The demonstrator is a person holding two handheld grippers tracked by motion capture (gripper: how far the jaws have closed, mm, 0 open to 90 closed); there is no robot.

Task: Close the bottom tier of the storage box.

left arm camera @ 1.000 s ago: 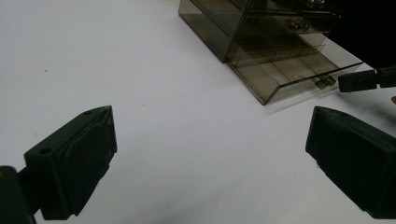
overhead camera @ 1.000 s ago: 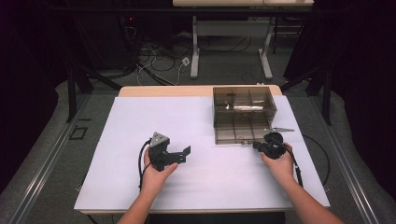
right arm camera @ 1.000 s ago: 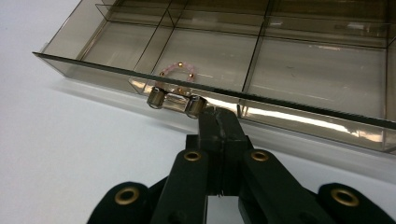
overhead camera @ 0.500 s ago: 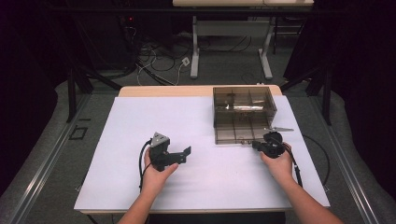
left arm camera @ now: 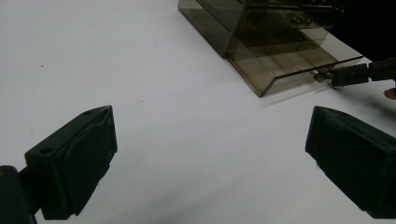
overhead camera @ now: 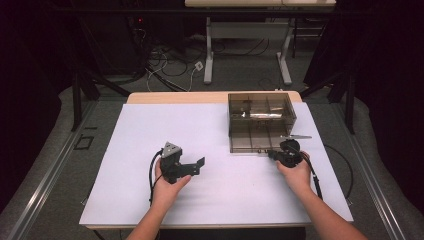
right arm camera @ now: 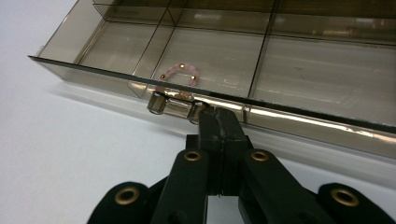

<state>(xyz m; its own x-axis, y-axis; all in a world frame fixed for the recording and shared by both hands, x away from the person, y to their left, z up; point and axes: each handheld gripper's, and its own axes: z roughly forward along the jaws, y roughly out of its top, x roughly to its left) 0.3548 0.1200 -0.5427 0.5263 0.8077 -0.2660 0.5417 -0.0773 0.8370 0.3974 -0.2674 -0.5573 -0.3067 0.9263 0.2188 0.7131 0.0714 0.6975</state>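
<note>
At the drawer front: right gripper (right arm camera: 218,116), jaws pressed together, tips against the small clear handle (right arm camera: 173,103); no sure pinch.
Drawer: smoky see-through plastic tray (right arm camera: 84,77), drawn partly out of its box (overhead camera: 260,107).
Inside: pink bead bracelet (right arm camera: 180,73), middle front compartment.
Left gripper (left arm camera: 210,135): jaws spread, low over white table (overhead camera: 150,125).
Change: none since a second ago; pull likely paused.

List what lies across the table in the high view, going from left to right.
Left gripper, jaws open, over the white table cover → smoky plastic drawer box → right gripper, jaws shut at the handle of the pulled-out drawer.
</note>
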